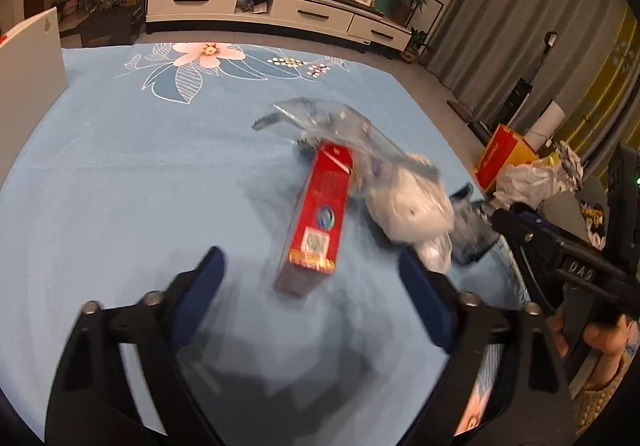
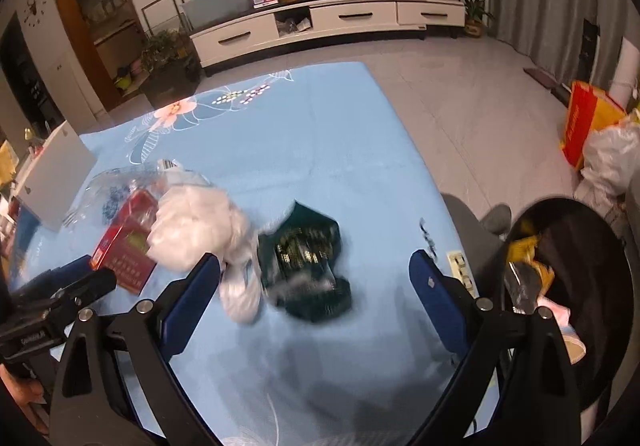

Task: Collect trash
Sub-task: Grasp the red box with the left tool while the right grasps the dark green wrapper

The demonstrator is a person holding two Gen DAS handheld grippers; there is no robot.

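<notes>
A living room, my light-blue flowered cloth (image 1: 120, 174) over the table. Both my grippers, left gripper (image 1: 312, 270) and right gripper (image 2: 316, 278), stand spread and empty. The red cardboard box (image 1: 320, 214) lies mid-cloth beneath crinkly clear plastic (image 1: 320, 118); a white wad (image 2: 192, 230) crowds it, so I might snag both. The dark green packet (image 2: 308, 262) sits near the right edge by the black bin (image 2: 600, 246).

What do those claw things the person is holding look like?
Each is a black plastic frame with silver bolts and two fingers faced with ribbed blue pads. The left gripper and right gripper look the same. The right one's black handle bears raised letters. A patterned sleeve shows behind it.
</notes>
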